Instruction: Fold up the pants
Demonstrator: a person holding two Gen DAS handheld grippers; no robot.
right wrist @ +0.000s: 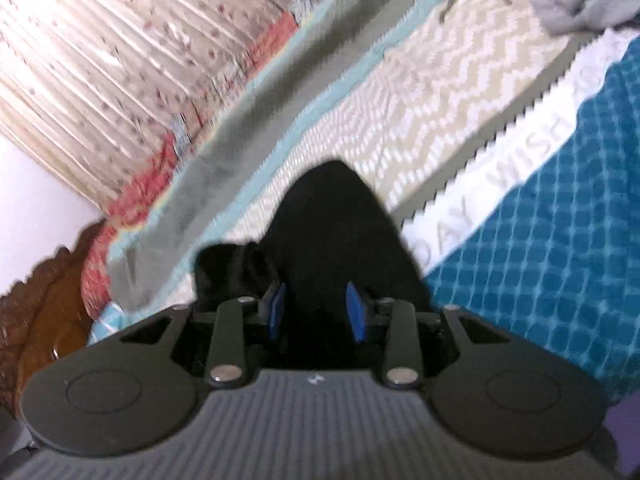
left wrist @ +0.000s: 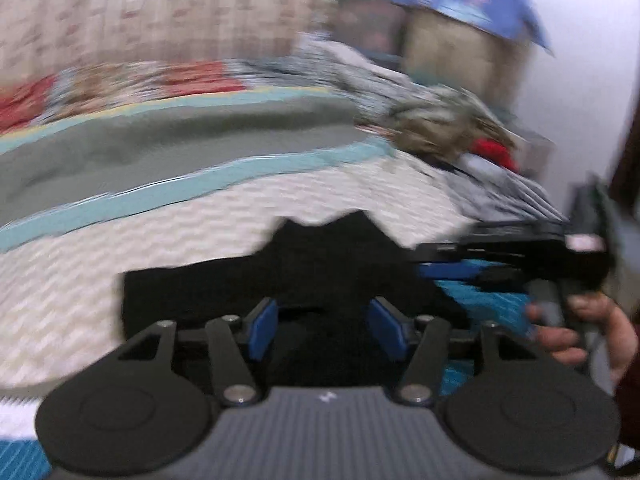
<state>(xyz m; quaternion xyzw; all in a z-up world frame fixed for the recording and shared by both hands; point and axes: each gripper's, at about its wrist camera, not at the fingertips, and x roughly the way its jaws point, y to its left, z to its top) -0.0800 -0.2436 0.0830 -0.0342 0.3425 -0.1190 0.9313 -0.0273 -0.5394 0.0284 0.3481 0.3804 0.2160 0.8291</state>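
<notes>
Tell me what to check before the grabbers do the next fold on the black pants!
1. Black pants are lying on the bed cover: ok.
2. Left gripper has let go: ok, its pads stand apart with black cloth beneath them.
3. Right gripper has a hold on the pants: cannot tell, cloth lies between its blue pads but the picture is blurred.
4. Right gripper clear of the left one: ok, in the left view it sits off to the side in the hand.
5. Pants folded flat and neat: cannot tell, too blurred.
</notes>
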